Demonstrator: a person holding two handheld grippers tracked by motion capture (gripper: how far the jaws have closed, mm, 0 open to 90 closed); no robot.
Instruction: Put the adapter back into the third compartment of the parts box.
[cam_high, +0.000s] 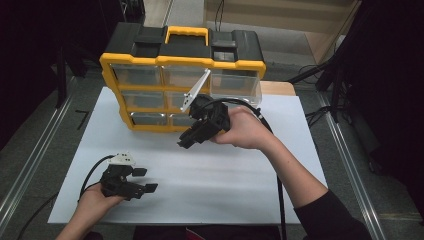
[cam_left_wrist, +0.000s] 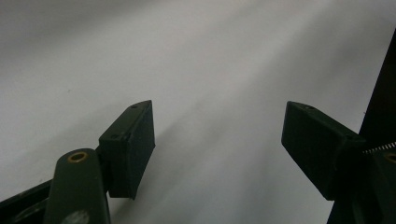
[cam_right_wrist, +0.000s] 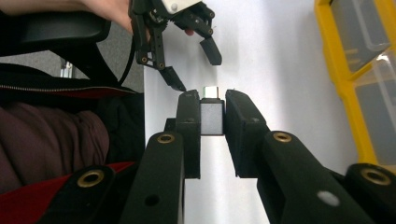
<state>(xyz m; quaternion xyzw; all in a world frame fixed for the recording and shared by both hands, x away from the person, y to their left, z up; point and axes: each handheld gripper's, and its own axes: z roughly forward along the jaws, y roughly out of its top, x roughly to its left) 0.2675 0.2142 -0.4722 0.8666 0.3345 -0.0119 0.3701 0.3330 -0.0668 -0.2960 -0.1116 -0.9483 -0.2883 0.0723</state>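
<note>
**Right claw grips a small grey block above the desk**

In the right gripper view the right claw (cam_right_wrist: 212, 119) is clamped on a small grey block (cam_right_wrist: 211, 117) with a shiny metal end, which sits between the two black pads near the centre of the frame. In the high view that claw (cam_high: 189, 139) is at mid-frame, raised over the white desk (cam_high: 210, 185) just in front of the yellow-and-black organizer (cam_high: 182, 80), which fills the upper centre. The organizer's clear drawers face the person.

The left claw (cam_high: 145, 180) rests low in the lower left of the high view, jaws spread apart with nothing between them; the left gripper view looks across bare white desk (cam_left_wrist: 196, 70).
</note>
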